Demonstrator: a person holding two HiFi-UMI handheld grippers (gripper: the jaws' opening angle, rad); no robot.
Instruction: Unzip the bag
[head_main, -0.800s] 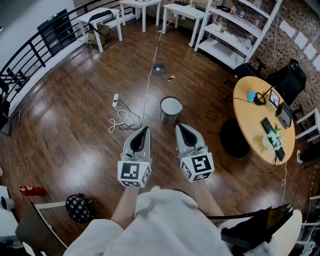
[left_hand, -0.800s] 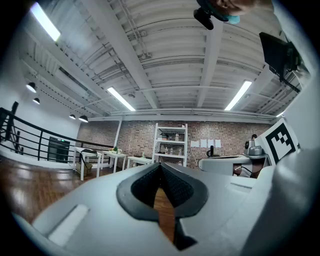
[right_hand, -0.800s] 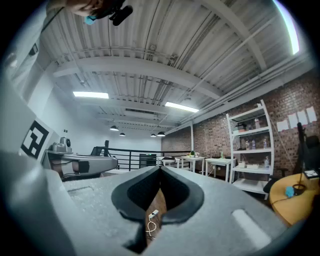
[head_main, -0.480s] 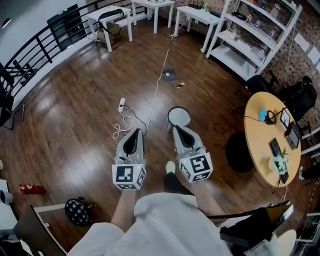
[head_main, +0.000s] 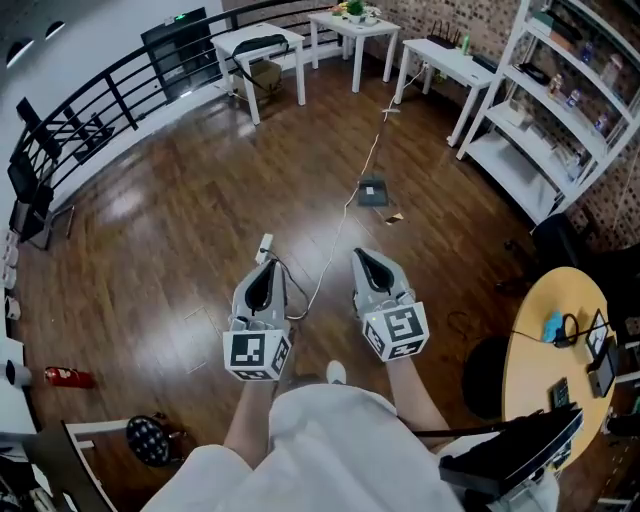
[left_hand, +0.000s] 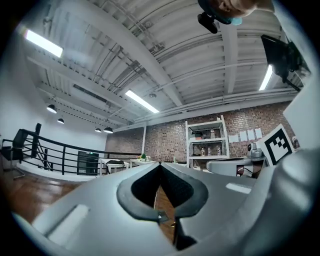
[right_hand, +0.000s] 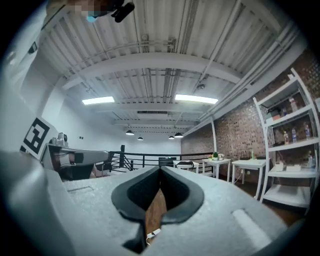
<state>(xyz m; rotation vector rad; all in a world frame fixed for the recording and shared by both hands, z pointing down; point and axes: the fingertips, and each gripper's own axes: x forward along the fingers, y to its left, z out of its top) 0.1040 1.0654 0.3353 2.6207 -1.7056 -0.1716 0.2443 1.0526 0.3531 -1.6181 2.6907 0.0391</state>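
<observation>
Both grippers are held out side by side at waist height over the wooden floor, pointing forward. My left gripper (head_main: 265, 272) has its jaws shut with nothing between them, and the left gripper view shows the tips (left_hand: 160, 165) meeting. My right gripper (head_main: 365, 258) is shut and empty too, its tips (right_hand: 160, 170) closed in the right gripper view. I cannot make out a bag for certain. A black, white-dotted rounded thing (head_main: 150, 438) lies on the floor at the lower left, behind the grippers.
A white power strip with a coiled cable (head_main: 265, 245) lies just ahead of the left gripper. White tables (head_main: 260, 45) stand at the back, white shelving (head_main: 560, 110) at the right, a round yellow table (head_main: 560, 350) at the lower right. A black railing (head_main: 110, 110) runs along the left.
The person has walked forward and turned. The round bin ahead of the grippers has dropped out of view and the yellow table has slid lower right. Both grippers stay shut.
</observation>
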